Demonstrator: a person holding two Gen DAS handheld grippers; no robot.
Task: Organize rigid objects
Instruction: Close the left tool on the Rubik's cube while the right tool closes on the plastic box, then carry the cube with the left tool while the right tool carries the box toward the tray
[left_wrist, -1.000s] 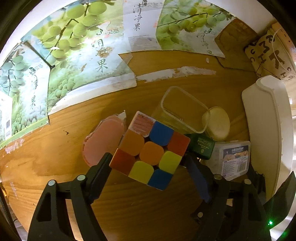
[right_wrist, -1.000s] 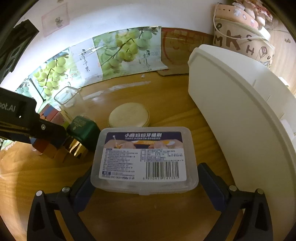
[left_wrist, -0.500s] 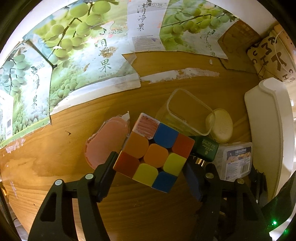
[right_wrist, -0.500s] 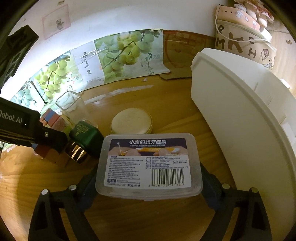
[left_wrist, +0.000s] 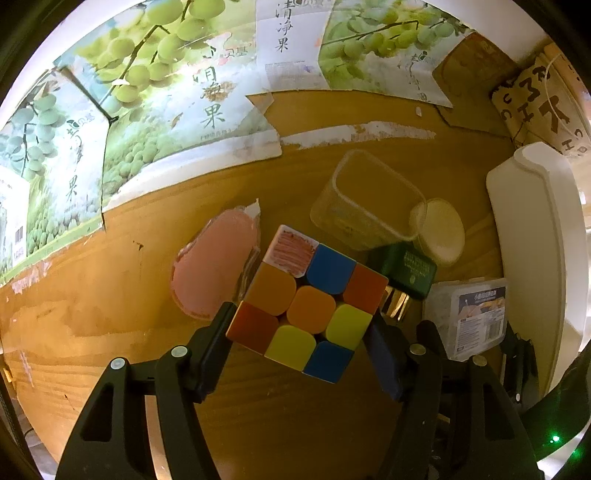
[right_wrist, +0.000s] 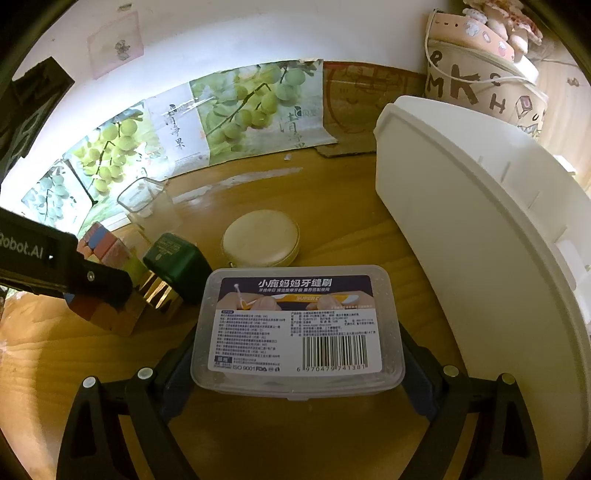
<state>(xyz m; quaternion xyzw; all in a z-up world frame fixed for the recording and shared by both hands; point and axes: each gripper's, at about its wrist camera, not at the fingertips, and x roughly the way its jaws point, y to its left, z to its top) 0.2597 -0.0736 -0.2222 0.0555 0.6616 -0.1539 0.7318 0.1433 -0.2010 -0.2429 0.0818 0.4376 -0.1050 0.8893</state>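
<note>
- Sorting looks barely begun: nothing visibly sits in the white bin (right_wrist: 480, 229), right of frame.
- Left gripper (left_wrist: 299, 321) fingers pinch the puzzle cube (left_wrist: 306, 299), frame centre.
- Right gripper (right_wrist: 295, 354) fingers, wide, clasp the floss-pick box (right_wrist: 297, 325), low centre.
- Clear tub (left_wrist: 365, 201) on the worktop (left_wrist: 122, 332) looks empty.
</note>
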